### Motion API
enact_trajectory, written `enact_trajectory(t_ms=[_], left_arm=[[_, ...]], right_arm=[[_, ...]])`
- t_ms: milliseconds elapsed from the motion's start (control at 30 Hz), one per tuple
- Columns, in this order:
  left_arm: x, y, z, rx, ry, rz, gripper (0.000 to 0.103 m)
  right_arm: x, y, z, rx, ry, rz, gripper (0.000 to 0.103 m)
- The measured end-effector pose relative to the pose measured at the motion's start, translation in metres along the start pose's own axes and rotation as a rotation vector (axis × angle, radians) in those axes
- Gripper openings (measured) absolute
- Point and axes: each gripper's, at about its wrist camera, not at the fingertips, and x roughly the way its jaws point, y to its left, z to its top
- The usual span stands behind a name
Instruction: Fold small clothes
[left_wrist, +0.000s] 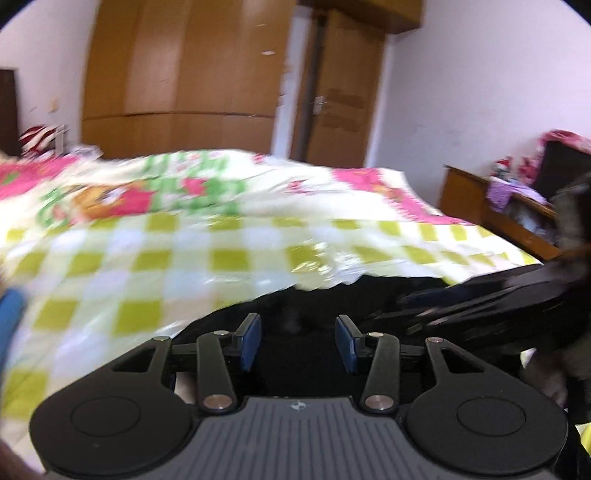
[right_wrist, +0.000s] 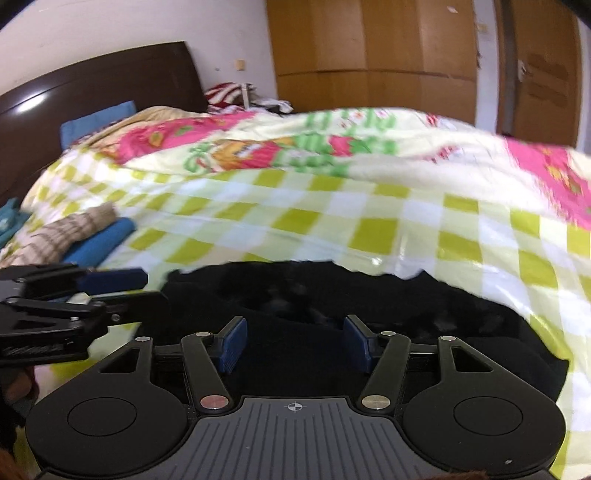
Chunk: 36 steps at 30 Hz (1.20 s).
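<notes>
My left gripper hangs over a black garment spread on the near edge of the bed, its blue pads set wide apart with nothing between them but the dark cloth below; whether the tips touch the fabric I cannot tell. My right gripper is just as wide, its pads parted and empty, poised above the same black garment, which lies near me on the green-and-white checked sheet. From the right wrist view my left gripper shows at the left, just beside the garment's left edge. Further left on the sheet lie a folded blue cloth and a brown-striped knit piece resting partly on it. A flowered pink quilt is bunched across the far side of the bed, with a wooden wardrobe behind it.
</notes>
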Motion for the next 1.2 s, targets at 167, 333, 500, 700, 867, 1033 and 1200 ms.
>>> enact_trajectory(t_ms=[167, 333, 500, 700, 867, 1033, 1200], left_arm=[[0.058, 0.015, -0.024, 0.03, 0.153, 0.062, 0.056], [0.056, 0.024, -0.033, 0.069, 0.135, 0.058, 0.051], [0.034, 0.018, -0.03, 0.049, 0.102, 0.081, 0.051], [0.052, 0.017, -0.044, 0.106, 0.159, 0.122, 0.052], [0.044, 0.012, -0.036, 0.148, 0.179, 0.137, 0.051], [0.031, 0.006, -0.04, 0.136, 0.221, 0.165, 0.051], [-0.013, -0.004, -0.043, 0.113, 0.251, 0.128, 0.051]], right_arm=[[0.036, -0.06, -0.023, 0.17, 0.043, 0.005, 0.051], [0.029, -0.108, -0.035, 0.329, -0.008, 0.144, 0.031], [-0.022, -0.117, -0.046, 0.361, -0.08, 0.121, 0.037], [-0.027, -0.159, -0.071, 0.498, -0.09, 0.065, 0.018], [-0.033, -0.179, -0.073, 0.598, -0.091, 0.085, 0.01], [-0.047, -0.168, -0.072, 0.515, -0.013, -0.107, 0.016], [-0.093, -0.14, -0.077, 0.471, 0.004, -0.062, 0.028]])
